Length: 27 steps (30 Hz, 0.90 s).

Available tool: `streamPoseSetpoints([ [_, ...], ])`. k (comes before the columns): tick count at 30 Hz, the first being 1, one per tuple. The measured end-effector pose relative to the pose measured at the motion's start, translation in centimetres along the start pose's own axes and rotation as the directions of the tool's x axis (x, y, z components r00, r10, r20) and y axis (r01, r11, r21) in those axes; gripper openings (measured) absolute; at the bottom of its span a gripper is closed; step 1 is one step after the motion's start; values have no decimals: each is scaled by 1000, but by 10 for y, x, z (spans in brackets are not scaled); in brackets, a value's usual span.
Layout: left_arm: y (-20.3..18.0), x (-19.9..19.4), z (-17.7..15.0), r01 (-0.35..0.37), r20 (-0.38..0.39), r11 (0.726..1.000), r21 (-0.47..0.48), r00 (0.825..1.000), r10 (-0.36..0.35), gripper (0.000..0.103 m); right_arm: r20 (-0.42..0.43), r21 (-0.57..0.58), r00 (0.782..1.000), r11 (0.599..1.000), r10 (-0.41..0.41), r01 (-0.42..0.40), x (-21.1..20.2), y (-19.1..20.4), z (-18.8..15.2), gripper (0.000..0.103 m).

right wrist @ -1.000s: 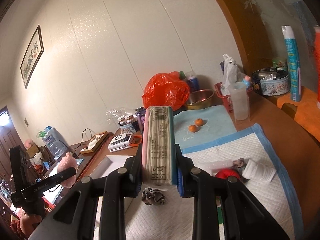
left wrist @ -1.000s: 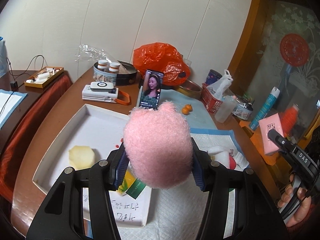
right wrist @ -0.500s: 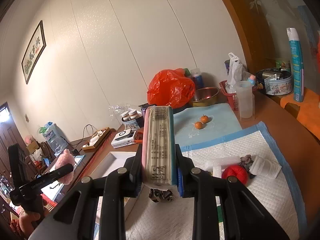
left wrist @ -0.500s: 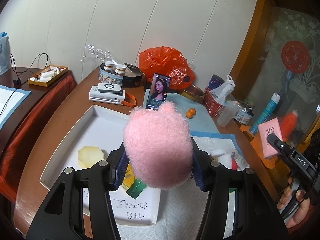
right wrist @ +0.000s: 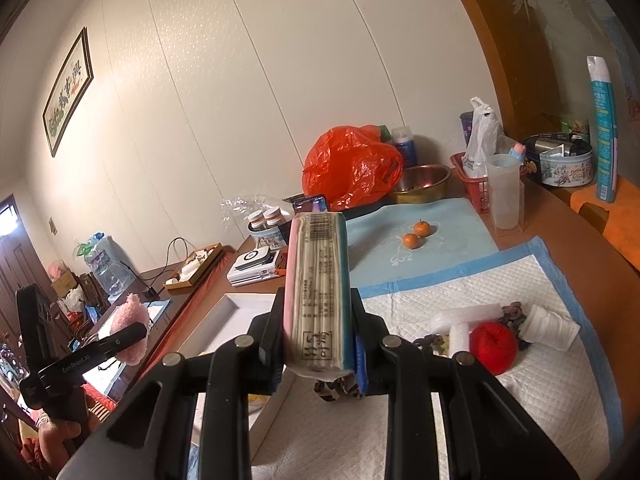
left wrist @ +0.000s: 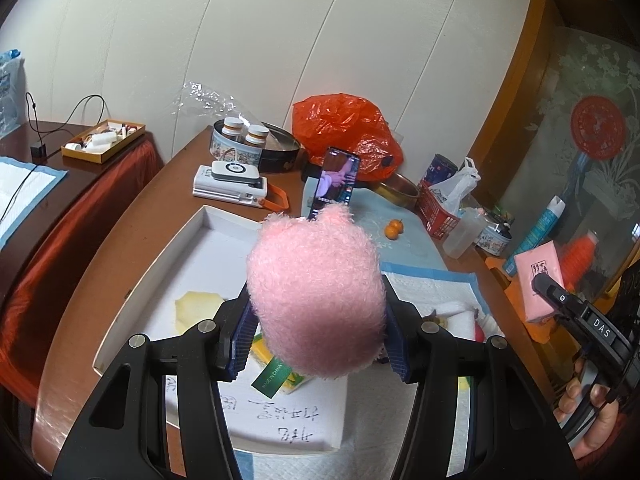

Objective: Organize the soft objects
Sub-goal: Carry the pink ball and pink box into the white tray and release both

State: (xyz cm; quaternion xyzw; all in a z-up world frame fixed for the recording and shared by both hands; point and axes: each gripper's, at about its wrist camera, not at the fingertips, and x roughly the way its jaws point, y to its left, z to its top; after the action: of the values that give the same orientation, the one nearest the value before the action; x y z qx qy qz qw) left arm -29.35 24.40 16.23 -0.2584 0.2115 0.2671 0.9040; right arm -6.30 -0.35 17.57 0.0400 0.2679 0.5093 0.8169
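On my left, the left gripper (left wrist: 316, 336) is clenched on a fluffy pink plush toy (left wrist: 316, 296), held above the shallow white cardboard tray (left wrist: 168, 256), where a pale yellow sponge-like piece (left wrist: 196, 312) lies. On my right, the right gripper (right wrist: 316, 354) is clamped on a pink-and-teal soft tissue pack (right wrist: 318, 292), held upright over the quilted white pad (right wrist: 540, 392), near a red yarn ball (right wrist: 493, 347).

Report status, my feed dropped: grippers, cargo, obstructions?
Left gripper shut on pink plush. Right gripper shut on tissue pack. White tray below, nothing blocking it.
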Motion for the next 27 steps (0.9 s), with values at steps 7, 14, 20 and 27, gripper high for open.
streamPoseSetpoints([
  [7,16,-1,4,-6,0,1000,-5,1000,6,55,-3,0,1000,1000,3,-3,8,11,-2,26],
  [14,35,-1,8,-21,-10,1000,-3,1000,21,55,-15,5,1000,1000,15,-15,22,27,-6,26],
  [20,53,12,9,-37,-53,999,8,998,38,55,-76,28,996,999,43,-41,51,35,-15,26],
  [27,63,60,17,-47,-135,997,64,989,55,55,-245,2,966,996,84,-86,122,62,-29,26],
])
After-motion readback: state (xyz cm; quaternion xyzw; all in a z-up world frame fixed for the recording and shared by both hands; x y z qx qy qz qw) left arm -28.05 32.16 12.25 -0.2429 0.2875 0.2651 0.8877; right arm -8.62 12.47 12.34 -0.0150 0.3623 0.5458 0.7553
